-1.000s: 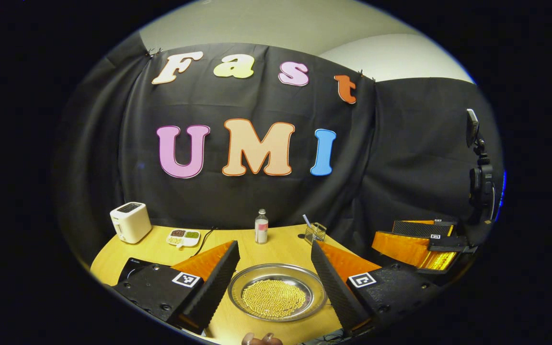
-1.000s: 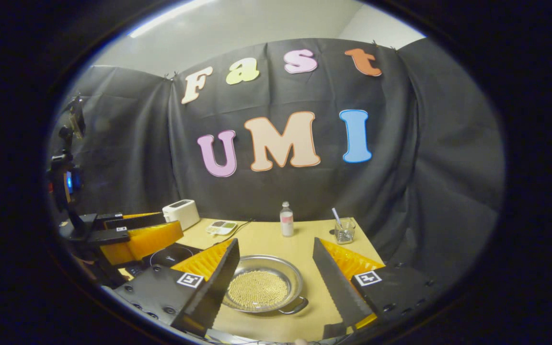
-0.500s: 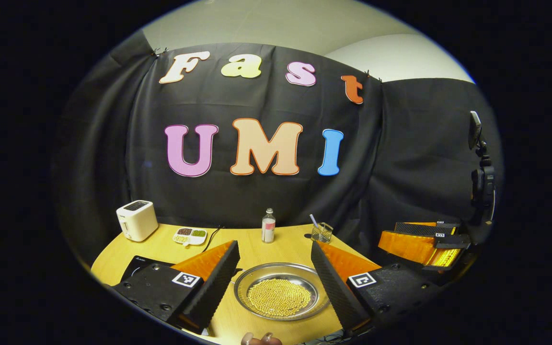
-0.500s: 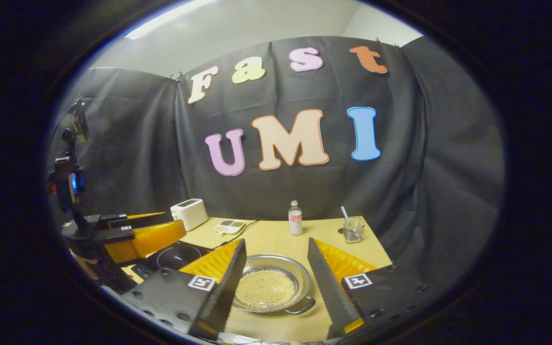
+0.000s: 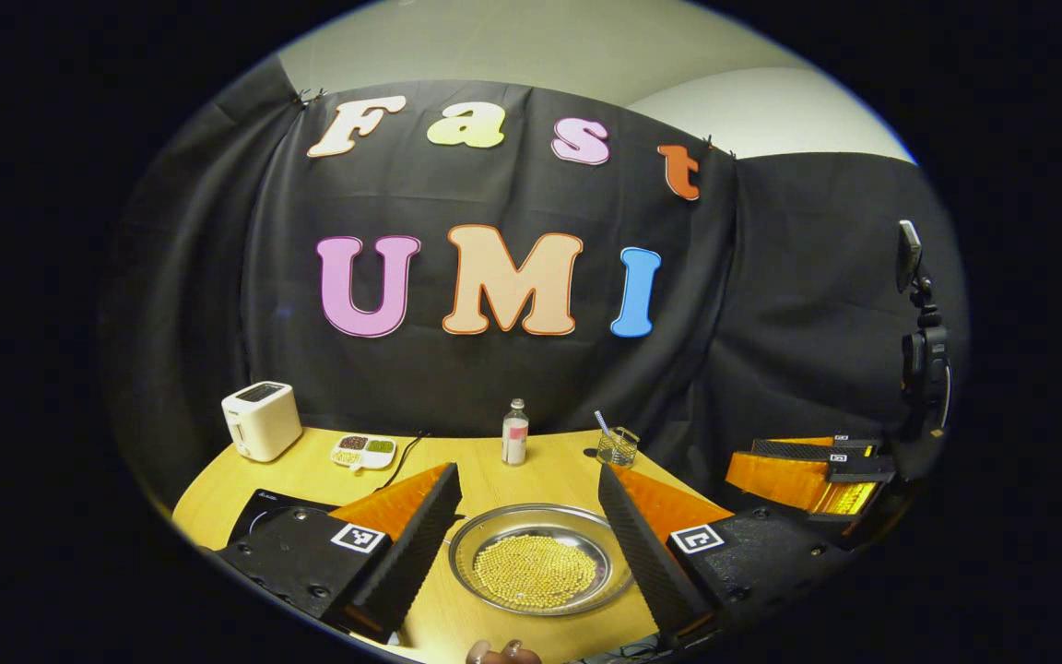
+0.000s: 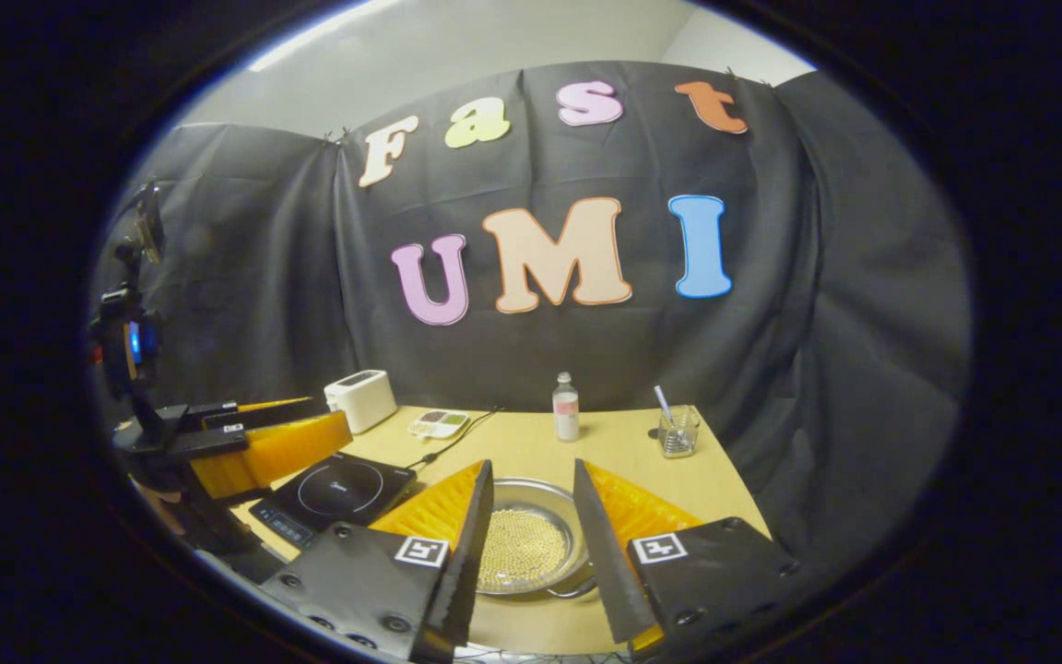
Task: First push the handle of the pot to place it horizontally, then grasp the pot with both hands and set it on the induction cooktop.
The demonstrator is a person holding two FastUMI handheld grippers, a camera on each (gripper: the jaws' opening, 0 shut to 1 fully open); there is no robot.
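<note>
Two grippers hang above the near edge of the table (image 5: 245, 480), neither touching anything. The left gripper (image 5: 524, 535) has its fingers spread wide, with the pot (image 5: 540, 558) framed between them but lower and farther off. The right gripper (image 6: 531, 544) has its fingers apart, with a narrower gap, aimed at the same pot (image 6: 531, 544), which lies on the wood near the front edge.

The pot is a shallow metal pan holding a layer of small yellow beads. One loop handle (image 6: 577, 587) shows at its near rim in the right gripper view; a second handle cannot be confirmed. Judgement: thin, stiff metal, light in itself, smooth and likely slippery under the pads. The loose load will roll if the pan tilts, so it must be lifted level. The best hold is on the handle or the rim at opposite sides.

Beyond and to the left sits the induction cooktop (image 6: 337, 489), bare, just beside the pot. Farther back stand a toaster (image 5: 261, 420), a small dish (image 5: 363, 451), a bottle (image 5: 514, 433) and a glass (image 6: 678, 431).
</note>
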